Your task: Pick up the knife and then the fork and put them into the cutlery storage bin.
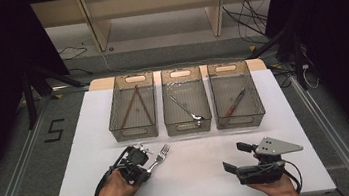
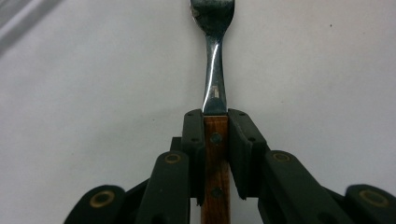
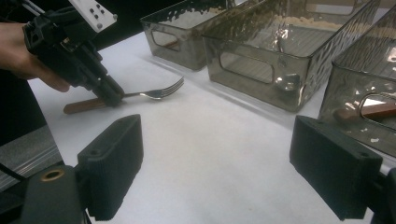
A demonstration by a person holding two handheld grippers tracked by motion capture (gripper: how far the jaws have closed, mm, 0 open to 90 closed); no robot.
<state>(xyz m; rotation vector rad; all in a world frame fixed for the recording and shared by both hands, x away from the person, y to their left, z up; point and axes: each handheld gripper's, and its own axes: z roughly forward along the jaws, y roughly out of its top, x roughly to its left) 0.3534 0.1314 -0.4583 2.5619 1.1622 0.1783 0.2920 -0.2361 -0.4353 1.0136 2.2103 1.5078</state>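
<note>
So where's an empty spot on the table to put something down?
The widest bare patch is the white tabletop between the left gripper, shut on the fork, and the open right gripper. Bare strips also run outside the left bin and the right bin. The back is crowded: three bins nearly side by side, middle bin included.

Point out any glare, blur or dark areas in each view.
High view: bright white table, surroundings nearly black. Left gripper view: glare streak down the fork neck, its tines soft; the left hand-held gripper is sharp. Right gripper view: highlights on the middle bin, near black pads slightly blurred.
</note>
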